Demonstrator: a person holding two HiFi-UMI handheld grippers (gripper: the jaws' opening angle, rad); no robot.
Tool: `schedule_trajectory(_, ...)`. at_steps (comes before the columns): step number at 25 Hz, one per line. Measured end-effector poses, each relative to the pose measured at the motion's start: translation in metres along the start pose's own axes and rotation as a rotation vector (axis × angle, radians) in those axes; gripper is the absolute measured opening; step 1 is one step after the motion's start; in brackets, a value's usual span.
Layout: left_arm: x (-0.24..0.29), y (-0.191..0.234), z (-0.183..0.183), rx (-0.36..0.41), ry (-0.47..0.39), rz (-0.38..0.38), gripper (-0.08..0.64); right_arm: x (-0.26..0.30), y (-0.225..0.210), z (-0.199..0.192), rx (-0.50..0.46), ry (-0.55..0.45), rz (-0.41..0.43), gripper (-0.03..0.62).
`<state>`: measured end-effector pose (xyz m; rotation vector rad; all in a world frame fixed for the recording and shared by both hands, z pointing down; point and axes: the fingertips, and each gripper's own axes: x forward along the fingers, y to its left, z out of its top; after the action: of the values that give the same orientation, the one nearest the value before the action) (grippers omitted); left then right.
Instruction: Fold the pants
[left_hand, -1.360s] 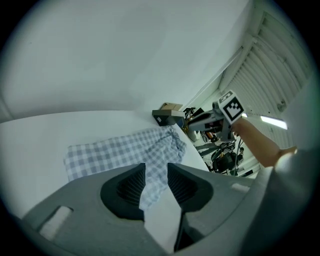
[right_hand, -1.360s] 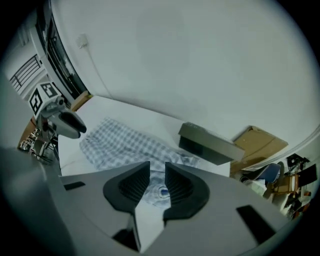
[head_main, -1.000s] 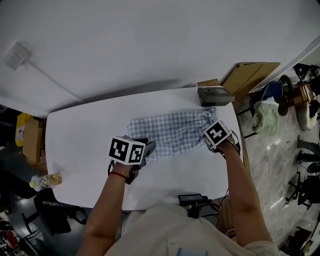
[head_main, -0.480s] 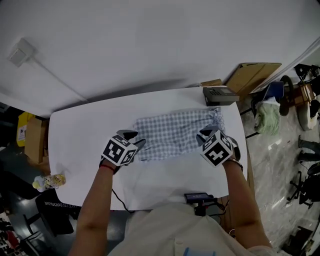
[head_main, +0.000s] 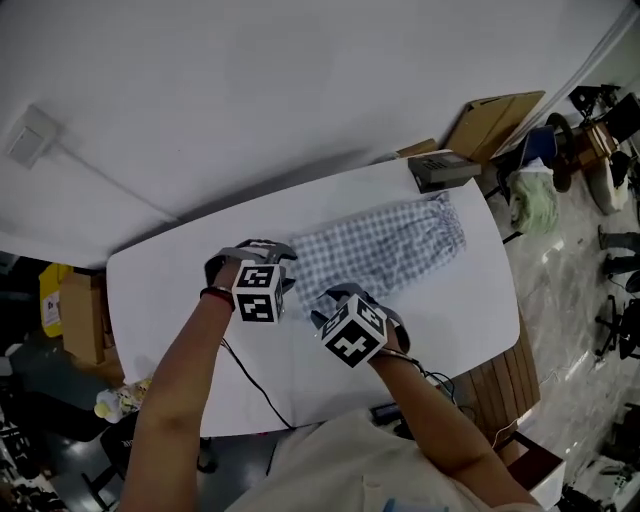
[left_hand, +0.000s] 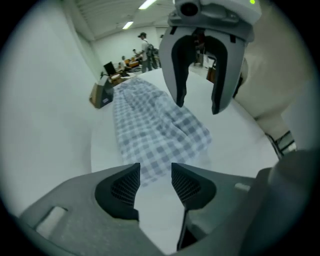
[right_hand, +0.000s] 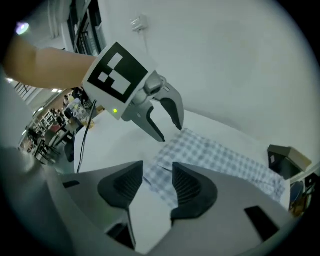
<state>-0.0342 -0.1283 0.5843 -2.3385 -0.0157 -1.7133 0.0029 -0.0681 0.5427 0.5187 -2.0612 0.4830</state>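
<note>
The step in hand looks like picking up the near end of the pants (head_main: 385, 245) and carrying it over toward the far end. To do it well, each tool should come down on its own corner of that end and bite every layer of cloth just inside the edge. Both should then lift together so the fold line runs straight across the legs. A bite on one layer alone would likely drag the cloth askew.

Nearest, in the head view, the left forearm (head_main: 185, 385) reaches up toward 12 o'clock and the right forearm (head_main: 430, 410) slants toward 11, both wrists tipped steeply down at the desk (head_main: 170, 300).

The right hand-held gripper (right_hand: 157, 167) hovers at 6 o'clock of the pants' near end. Its jaws stand apart and have just been opening. A corner of the checked cloth shows in the gap beyond the tips, but the pads do not press it.

The left hand-held gripper (left_hand: 155, 170) hangs at 9 o'clock of that same end, just beside the other. Its jaws too are apart and have just been opening, with the cloth's edge under the gap but ungripped.

Beyond them the pants lie flat on the desk, running from the middle toward 2 o'clock. Their gathered far end is near a small grey box (head_main: 440, 168) at the desk's far edge.
</note>
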Motion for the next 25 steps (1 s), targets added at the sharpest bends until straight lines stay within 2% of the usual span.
schedule_trajectory(4, 0.014, -0.013, -0.007, 0.245, 0.033, -0.065, 0.212, 0.024, 0.019, 0.012, 0.126, 0.024, -0.053, 0.244)
schedule_trajectory(7, 0.025, -0.012, -0.011, 0.397, 0.068, -0.045, 0.224, 0.038, 0.020, 0.009, 0.173, 0.067, -0.119, 0.255)
schedule_trajectory(11, 0.038, -0.005, -0.014, 0.539, 0.107, -0.013, 0.227, 0.056, 0.020, -0.006, 0.184, 0.135, -0.177, 0.255)
schedule_trajectory(14, 0.050, -0.005, -0.023, 0.622, 0.160, -0.031, 0.227, 0.068, 0.020, -0.015, 0.196, 0.162, -0.188, 0.255)
schedule_trajectory(17, 0.058, -0.009, -0.031, 0.654, 0.187, -0.051, 0.225, 0.078, 0.023, -0.024, 0.189, 0.187, -0.183, 0.254)
schedule_trajectory(21, 0.057, -0.009, -0.032, 0.638, 0.179, -0.058, 0.216, 0.088, 0.023, -0.031, 0.143, 0.213, -0.194, 0.252)
schedule_trajectory(22, 0.057, -0.010, -0.033, 0.634, 0.181, -0.063, 0.195, 0.089, 0.020, -0.032, 0.131, 0.224, -0.204, 0.241)
schedule_trajectory(24, 0.057, -0.014, -0.036, 0.622, 0.182, -0.076, 0.161, 0.091, 0.016, -0.035, 0.111, 0.246, -0.218, 0.163)
schedule_trajectory(25, 0.057, -0.017, -0.038, 0.611, 0.180, -0.078, 0.133, 0.091, 0.015, -0.037, 0.106, 0.253, -0.215, 0.157)
